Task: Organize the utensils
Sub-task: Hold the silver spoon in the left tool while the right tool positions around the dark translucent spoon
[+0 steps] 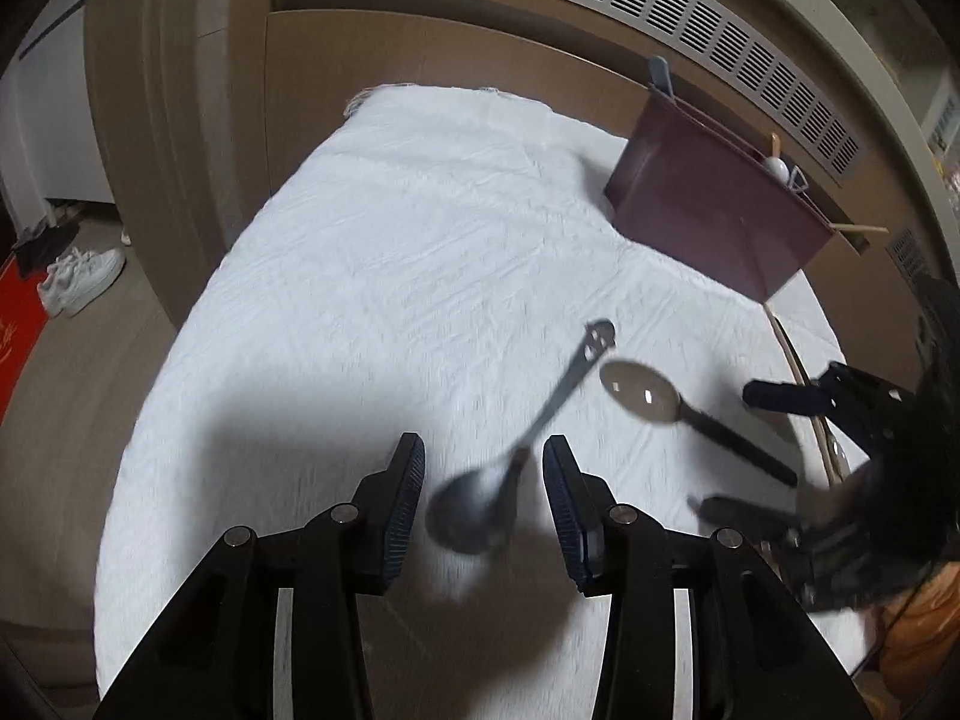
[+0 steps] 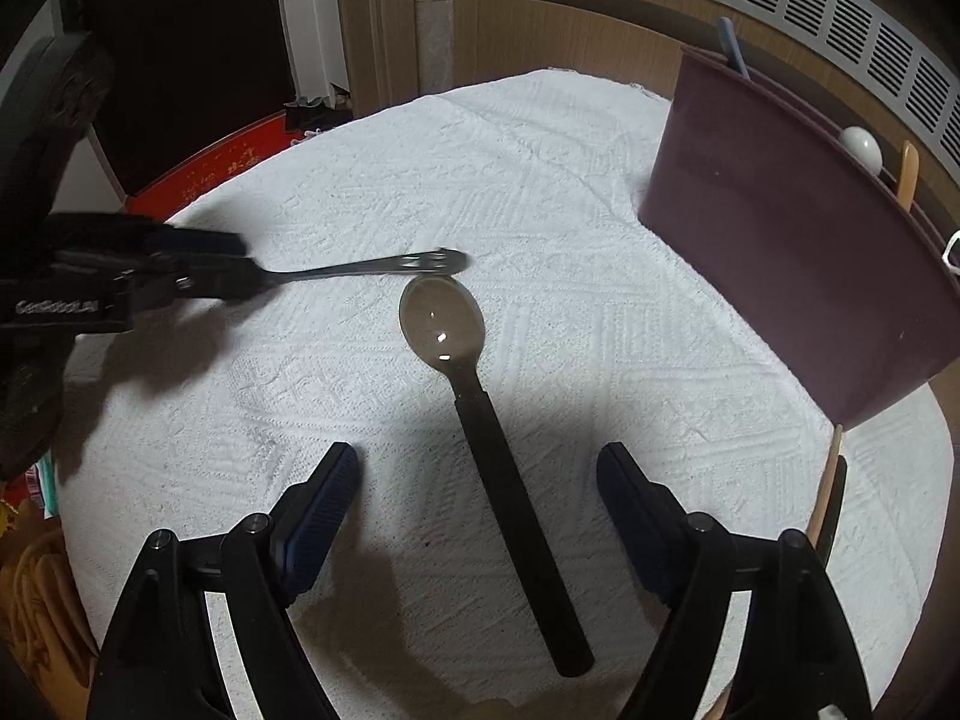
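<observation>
- Left claw (image 1: 483,441): lower centre of the left wrist view, jaws part-open – narrow gap. The metal spoon (image 1: 480,504) sits between the pads, bowl toward the camera, handle running up-right to its cut-out end. Pic is motion-blurred, but a sliver of gap shows on each side of the bowl, so the pads don't look pressed on it.
- Same claw from the right wrist view: mid-left (image 2: 249,264), spoon handle (image 2: 372,267) sticking out to the right, the bowl end hidden behind the fingers.
- Right claw (image 2: 478,450): lower centre of its own view, jaws wide, gripping nothing. The black-handled spoon (image 2: 441,318) lies flat on the white cloth (image 2: 480,180) over the tabletop, handle passing between the fingers w/o touching them, bowl up toward frame centre.
- The two spoons are close – the metal handle tip is just above the other spoon's bowl.
- Maroon holder (image 2: 798,252): upper right, standing at the cloth's far-right edge, well apart from both spoons. In it: a blue handle (image 2: 733,45), a white round piece (image 2: 861,144), a wooden handle (image 2: 907,171).
- A wooden stick (image 2: 831,480) lies at the right edge, below the holder.
</observation>
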{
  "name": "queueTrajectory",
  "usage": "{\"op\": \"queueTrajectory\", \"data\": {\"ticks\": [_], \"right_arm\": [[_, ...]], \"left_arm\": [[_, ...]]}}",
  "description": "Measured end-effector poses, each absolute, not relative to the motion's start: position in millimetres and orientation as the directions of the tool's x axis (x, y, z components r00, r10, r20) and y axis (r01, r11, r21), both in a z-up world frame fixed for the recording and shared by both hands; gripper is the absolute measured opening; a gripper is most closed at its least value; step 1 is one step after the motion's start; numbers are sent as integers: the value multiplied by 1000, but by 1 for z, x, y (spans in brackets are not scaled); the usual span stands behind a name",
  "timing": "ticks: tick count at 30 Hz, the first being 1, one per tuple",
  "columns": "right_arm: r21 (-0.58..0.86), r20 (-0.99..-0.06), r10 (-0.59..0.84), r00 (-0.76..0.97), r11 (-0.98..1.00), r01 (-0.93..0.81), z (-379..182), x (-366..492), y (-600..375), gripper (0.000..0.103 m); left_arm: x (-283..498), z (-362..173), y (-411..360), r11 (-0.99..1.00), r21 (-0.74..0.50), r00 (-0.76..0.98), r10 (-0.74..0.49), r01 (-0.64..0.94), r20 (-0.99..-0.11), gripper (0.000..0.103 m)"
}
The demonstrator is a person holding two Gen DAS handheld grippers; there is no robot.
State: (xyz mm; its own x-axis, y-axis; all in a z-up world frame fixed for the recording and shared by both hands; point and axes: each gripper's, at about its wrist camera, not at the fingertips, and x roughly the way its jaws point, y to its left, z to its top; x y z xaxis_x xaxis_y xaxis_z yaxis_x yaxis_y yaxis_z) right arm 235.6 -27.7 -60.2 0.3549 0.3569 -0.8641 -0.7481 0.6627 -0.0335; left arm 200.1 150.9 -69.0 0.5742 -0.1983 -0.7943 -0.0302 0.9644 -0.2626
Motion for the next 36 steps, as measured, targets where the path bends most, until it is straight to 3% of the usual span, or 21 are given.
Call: {"op": "queueTrajectory", "data": {"ticks": [5, 10, 12, 14, 15, 18, 21, 24, 28, 34, 36], "right_arm": [[10, -838, 422, 345, 645, -764, -41, 244, -12, 79], [53, -824, 434, 364, 699, -713, -39, 278, 12, 78], [40, -826, 410, 386, 727, -686, -43, 290, 18, 66], [33, -842, 385, 377, 735, -677, -49, 295, 20, 25], [29, -850, 375, 369, 733, -679, -51, 296, 20, 23], [-8, -852, 352, 386, 730, -684, -53, 289, 13, 23], [-25, -841, 352, 410, 733, -680, -46, 272, -9, 24], [-38, -830, 358, 427, 728, -684, -39, 257, -30, 30], [-50, -842, 341, 418, 723, -689, -43, 239, -52, 37], [-32, -847, 338, 409, 737, -675, -51, 224, -65, 42], [-14, -848, 345, 404, 746, -666, -53, 223, -68, 42]], "left_arm": [[183, -47, 155, 972, -235, 607, -175, -20, -775, 48], [148, -55, 148, 945, -324, 526, -295, 40, -798, 53], [144, -61, 144, 934, -354, 502, -327, 44, -801, 53], [148, -66, 143, 929, -369, 494, -333, 27, -803, 53], [152, -69, 143, 931, -365, 497, -321, 10, -806, 53], [165, -70, 149, 928, -373, 513, -310, -20, -800, 53], [177, -63, 148, 952, -307, 549, -247, -19, -799, 53], [182, -54, 141, 980, -175, 590, -197, 94, -783, 53], [197, -69, 132, 978, 14, 541, -103, 209, -835, 49], [195, -73, 133, 974, 25, 541, -105, 227, -835, 46], [191, -72, 130, 975, 16, 557, -113, 222, -823, 30]]}}
